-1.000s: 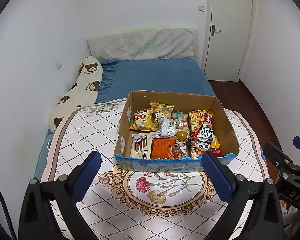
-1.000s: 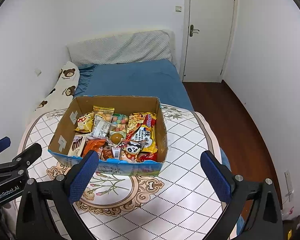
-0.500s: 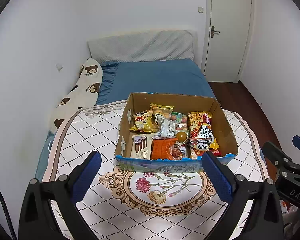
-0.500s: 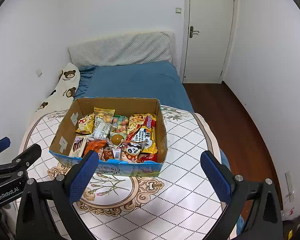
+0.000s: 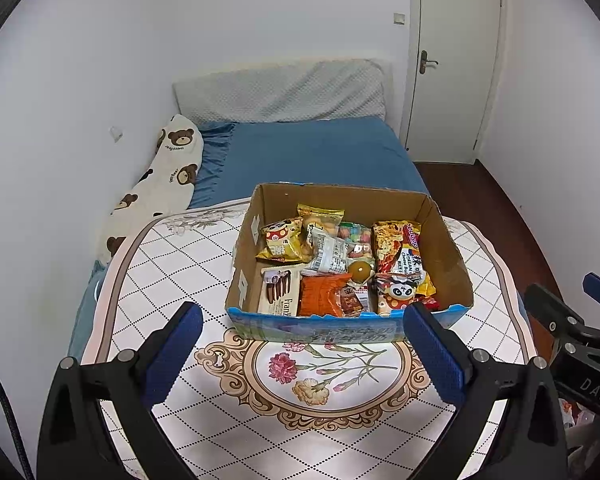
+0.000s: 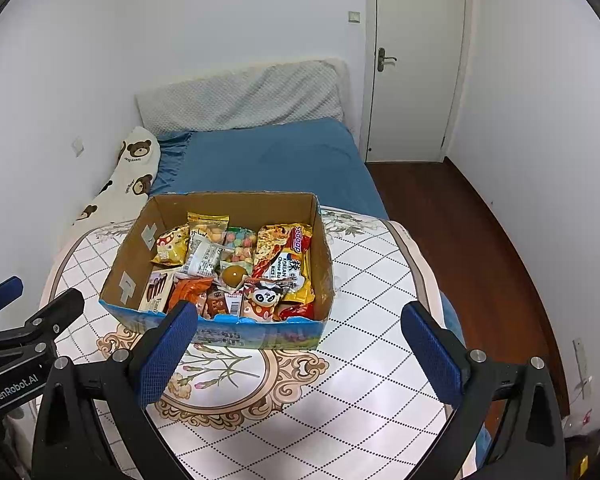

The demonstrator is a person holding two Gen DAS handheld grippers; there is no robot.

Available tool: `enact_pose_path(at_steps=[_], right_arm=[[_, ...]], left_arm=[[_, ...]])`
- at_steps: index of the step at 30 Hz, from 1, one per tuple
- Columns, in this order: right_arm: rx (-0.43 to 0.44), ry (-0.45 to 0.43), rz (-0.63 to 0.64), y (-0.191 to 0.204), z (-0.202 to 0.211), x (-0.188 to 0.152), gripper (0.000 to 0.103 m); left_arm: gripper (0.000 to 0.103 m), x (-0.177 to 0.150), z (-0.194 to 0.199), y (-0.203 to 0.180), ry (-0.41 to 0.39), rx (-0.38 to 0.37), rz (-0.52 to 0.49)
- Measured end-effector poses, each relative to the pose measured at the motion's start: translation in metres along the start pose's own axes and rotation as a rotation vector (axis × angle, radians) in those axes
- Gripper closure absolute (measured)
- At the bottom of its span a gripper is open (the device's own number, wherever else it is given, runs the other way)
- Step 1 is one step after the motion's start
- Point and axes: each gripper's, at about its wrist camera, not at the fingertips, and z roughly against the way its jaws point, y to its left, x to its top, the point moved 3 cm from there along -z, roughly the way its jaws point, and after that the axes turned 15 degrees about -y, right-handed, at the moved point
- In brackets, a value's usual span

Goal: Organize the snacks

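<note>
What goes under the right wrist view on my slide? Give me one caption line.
Open right gripper hovers over the patterned table, facing a cardboard box packed with snacks.

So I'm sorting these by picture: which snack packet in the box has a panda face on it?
The panda packet in the cardboard box, at its front right beside the orange packet. No other wrapper shows a black-and-white panda face.

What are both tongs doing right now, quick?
Left tongs: open, holding nothing, short of the snack box.
Right tongs: open, holding nothing.
</note>
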Motion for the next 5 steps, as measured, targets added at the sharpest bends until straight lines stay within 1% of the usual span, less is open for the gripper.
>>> enact_pose_path(at_steps=[5], right_arm=[[0.001, -0.004, 0.002, 0.0013, 0.0016, -0.0002, 0.000]], left_arm=[[0.000, -0.0014, 0.0013, 0.0000, -0.005, 0.000, -0.004]])
